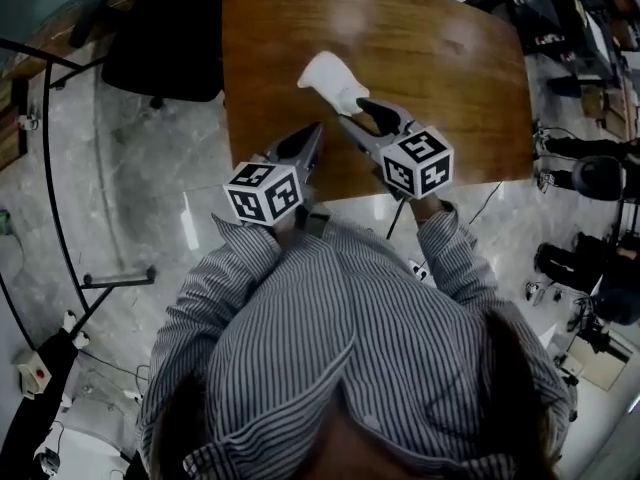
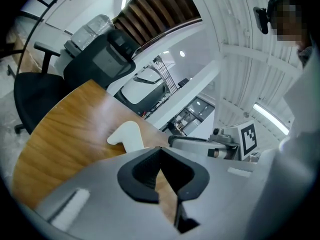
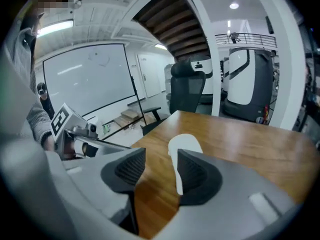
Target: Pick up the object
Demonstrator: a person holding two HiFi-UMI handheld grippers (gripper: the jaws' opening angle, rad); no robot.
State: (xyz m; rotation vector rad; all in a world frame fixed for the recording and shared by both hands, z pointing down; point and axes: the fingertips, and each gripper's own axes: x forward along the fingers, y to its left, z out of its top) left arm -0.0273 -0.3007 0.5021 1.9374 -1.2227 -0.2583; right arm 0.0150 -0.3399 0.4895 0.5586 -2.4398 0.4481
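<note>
Right claw (image 3: pixel 161 161), jaws partway apart, loosely straddles the white curved object (image 1: pixel 333 81) on the brown wooden counter (image 1: pixel 455 63) — left claw (image 2: pixel 161 151) closed, empty.

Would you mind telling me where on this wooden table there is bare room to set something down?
The table is bare across its far half, beyond the white object, and along its right side up to the edge. The near edge is crowded: the left gripper and right gripper sit there by the object.
</note>
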